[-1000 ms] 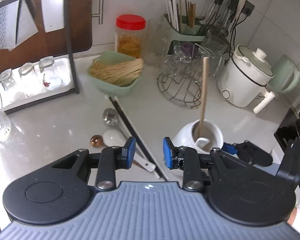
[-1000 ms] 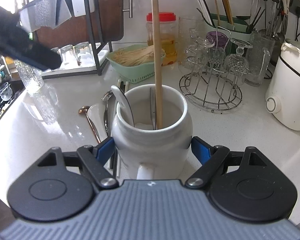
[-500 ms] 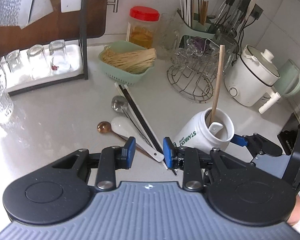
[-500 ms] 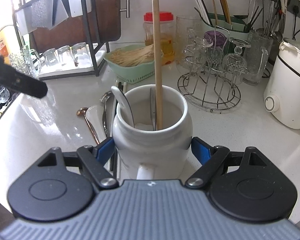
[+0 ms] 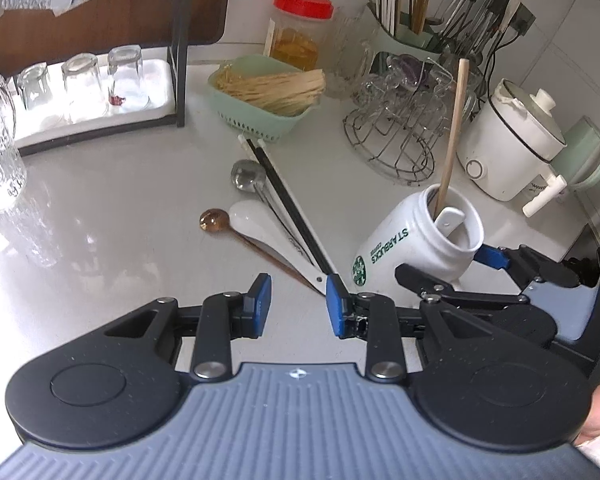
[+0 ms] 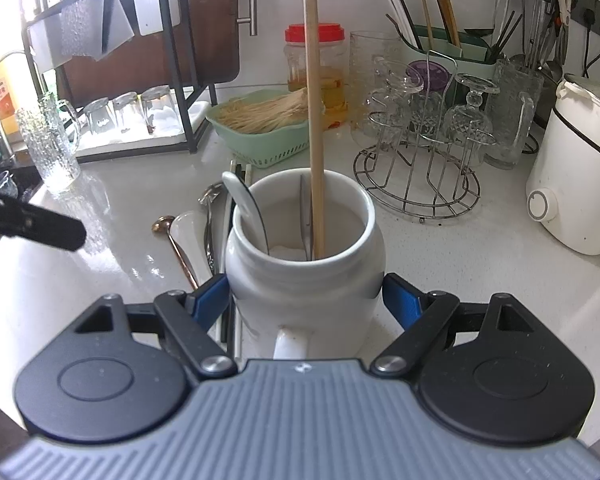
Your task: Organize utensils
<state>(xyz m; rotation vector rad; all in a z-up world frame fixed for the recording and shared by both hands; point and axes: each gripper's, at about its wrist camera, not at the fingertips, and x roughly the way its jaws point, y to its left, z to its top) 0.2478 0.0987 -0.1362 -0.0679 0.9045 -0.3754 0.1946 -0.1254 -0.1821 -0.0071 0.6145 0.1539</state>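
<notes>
Right wrist view: right gripper [image 6: 304,300] clamps the white mug [image 6: 303,264], which holds a wooden stick [image 6: 313,120] and porcelain spoon [image 6: 246,208]. Left gripper [image 5: 298,300] hangs parted, empty. Countertop chopsticks [image 5: 288,208], ladle [image 5: 248,176], white spoon [image 5: 260,224] and brown spoon [image 5: 216,220] remain unsorted.

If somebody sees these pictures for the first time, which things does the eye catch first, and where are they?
First comes the white mug, gripped at its sides by the right gripper, with a tall wooden stick and a white spoon standing in it. Next, loose utensils lie on the counter to its left: black chopsticks, a white ceramic spoon and a metal spoon. The left gripper is open near them.
</notes>
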